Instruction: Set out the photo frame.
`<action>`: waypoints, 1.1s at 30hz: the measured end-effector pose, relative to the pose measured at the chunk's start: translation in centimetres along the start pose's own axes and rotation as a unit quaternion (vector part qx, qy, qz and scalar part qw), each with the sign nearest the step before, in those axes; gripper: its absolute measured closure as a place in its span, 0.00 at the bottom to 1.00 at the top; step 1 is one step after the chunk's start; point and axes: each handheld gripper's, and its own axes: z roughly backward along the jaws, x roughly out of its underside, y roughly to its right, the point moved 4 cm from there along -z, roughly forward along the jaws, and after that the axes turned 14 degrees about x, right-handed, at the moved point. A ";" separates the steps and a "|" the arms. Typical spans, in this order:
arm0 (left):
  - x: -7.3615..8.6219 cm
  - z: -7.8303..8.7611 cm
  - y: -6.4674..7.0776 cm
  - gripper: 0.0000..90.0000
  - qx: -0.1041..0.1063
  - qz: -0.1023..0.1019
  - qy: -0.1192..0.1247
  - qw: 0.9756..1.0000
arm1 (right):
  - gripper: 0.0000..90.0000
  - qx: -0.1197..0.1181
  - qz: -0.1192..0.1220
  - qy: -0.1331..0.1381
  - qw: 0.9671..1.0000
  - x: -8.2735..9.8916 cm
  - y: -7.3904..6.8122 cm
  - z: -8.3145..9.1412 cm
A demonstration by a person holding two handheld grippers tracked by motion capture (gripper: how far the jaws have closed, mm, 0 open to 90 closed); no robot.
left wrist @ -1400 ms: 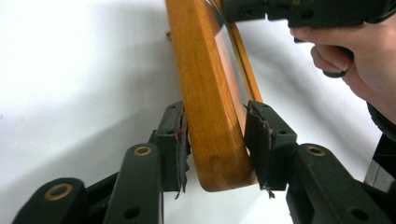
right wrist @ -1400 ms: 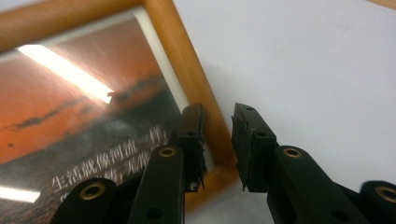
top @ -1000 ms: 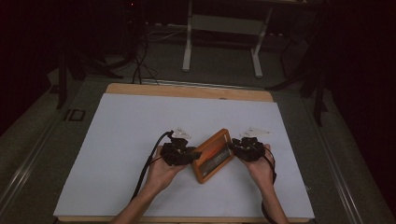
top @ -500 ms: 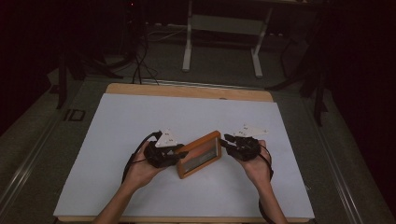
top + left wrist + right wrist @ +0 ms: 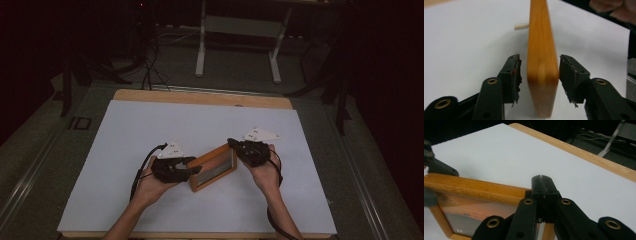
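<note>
A wooden picture frame [image 5: 214,167] sits between my two grippers near the front middle of the white sheet. Its orange edge [image 5: 541,50] stands between the left gripper's [image 5: 540,77] jaws, which have just been opening; there is a gap on each side, so they no longer press on it. A small wooden peg [image 5: 521,26] juts from the frame's far side. My right gripper [image 5: 541,180] has just closed, its tips together at the frame's upper corner [image 5: 474,188]. From above, the left gripper [image 5: 196,170] is at the frame's left end and the right gripper [image 5: 233,144] at its right end.
The white sheet [image 5: 200,125] covers a wooden board whose bare rim [image 5: 200,97] runs along the far side. Behind the table stand metal legs [image 5: 237,40] and loose cables [image 5: 150,65] on a dark floor. The person's other hand [image 5: 616,7] appears at the top right of the left gripper view.
The frame and the left hand have shifted left and toward the person, and the frame has swung to a flatter angle. The right hand has followed it leftward.
</note>
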 end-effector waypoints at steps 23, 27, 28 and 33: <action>0.1 -0.8 0.9 0.77 0.007 -0.061 -0.078 0.995 | 0.94 0.002 -0.004 -0.008 1.000 0.3 1.0 0.3; -1.8 0.3 0.8 0.77 0.026 -0.068 -0.075 0.995 | 0.87 -0.011 0.003 0.000 1.000 0.1 1.1 0.9; -2.2 0.6 0.8 0.77 0.032 -0.067 -0.074 0.995 | 0.82 -0.015 0.008 0.003 1.000 0.0 1.1 1.1; -4.1 1.9 0.8 0.77 0.050 -0.072 -0.070 0.994 | 0.67 -0.023 0.041 0.014 0.999 -0.2 1.0 2.1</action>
